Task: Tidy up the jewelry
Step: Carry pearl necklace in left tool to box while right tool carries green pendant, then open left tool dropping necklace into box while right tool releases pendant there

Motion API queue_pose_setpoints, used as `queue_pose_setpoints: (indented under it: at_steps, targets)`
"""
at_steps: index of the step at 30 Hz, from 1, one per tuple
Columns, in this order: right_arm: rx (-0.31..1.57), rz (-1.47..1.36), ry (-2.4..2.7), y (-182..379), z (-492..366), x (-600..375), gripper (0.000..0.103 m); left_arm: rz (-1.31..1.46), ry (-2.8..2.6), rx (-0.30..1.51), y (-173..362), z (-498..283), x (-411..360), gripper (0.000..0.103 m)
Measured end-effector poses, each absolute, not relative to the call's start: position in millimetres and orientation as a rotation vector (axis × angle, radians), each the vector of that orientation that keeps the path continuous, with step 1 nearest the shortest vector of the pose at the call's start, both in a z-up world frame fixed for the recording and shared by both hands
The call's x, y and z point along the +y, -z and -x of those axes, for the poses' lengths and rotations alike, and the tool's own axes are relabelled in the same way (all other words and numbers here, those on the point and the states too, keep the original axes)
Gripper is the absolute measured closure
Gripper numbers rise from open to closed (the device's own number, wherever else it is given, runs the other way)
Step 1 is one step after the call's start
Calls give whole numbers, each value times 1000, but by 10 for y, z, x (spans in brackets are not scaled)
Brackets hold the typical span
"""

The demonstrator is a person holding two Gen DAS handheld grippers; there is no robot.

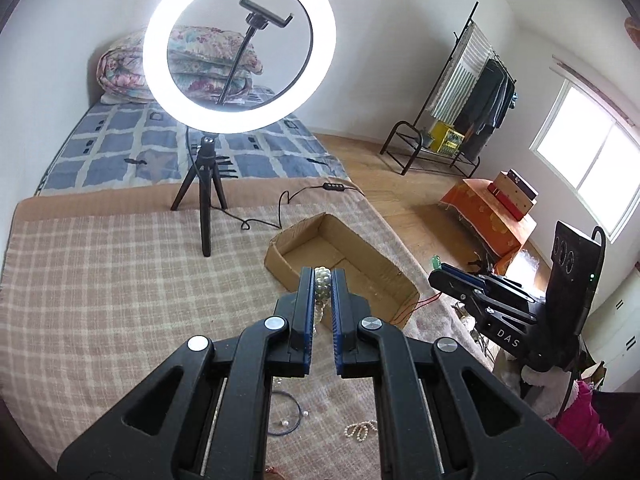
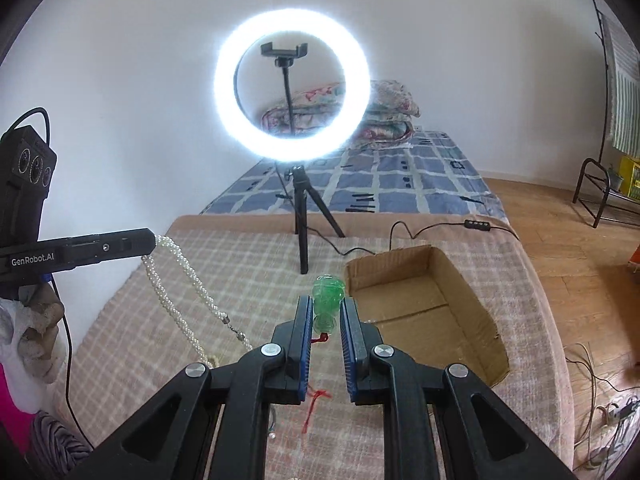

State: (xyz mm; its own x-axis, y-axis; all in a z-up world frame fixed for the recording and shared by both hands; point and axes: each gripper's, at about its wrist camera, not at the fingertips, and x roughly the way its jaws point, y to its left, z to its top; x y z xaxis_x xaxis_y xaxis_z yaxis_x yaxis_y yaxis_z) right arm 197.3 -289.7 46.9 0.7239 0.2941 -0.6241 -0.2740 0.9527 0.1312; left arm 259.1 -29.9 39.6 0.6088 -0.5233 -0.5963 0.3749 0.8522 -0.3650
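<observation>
My left gripper [image 1: 323, 280] is shut on a white pearl necklace [image 1: 322, 285]; in the right wrist view the necklace [image 2: 181, 268] hangs from it in long strands above the checked blanket. My right gripper [image 2: 327, 305] is shut on a green pendant [image 2: 328, 299] with a red cord [image 2: 316, 404] trailing below. The right gripper also shows in the left wrist view [image 1: 452, 276], to the right of the open cardboard box [image 1: 344, 258]. The box [image 2: 424, 300] lies just right of the pendant and looks empty.
A lit ring light on a tripod [image 1: 208, 200] stands on the bed behind the box, its cable [image 2: 436, 230] running past it. On the blanket near me lie a dark cord bracelet with pearls [image 1: 289, 420] and a small pearl piece [image 1: 360, 429]. The bed edge and wooden floor [image 1: 420, 216] are to the right.
</observation>
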Motion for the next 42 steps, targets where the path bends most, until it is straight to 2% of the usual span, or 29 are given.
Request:
queue_pose_setpoints:
  at_steps: [8, 18, 29, 42]
  targets:
    - [683, -17, -239, -508, -2189, -3251, 91, 181, 547, 726, -618, -2970, -644, 97]
    - [733, 11, -169, -217, -2466, -3557, 91, 173, 580, 751, -518, -3572, -1188, 97]
    - [810, 4, -130, 194, -2752, -3760, 91, 173, 578, 861, 66, -4104, -1773, 97]
    - [920, -7, -137, 625, -2874, -3874, 90, 134, 527, 995, 779, -4305, -2088, 97]
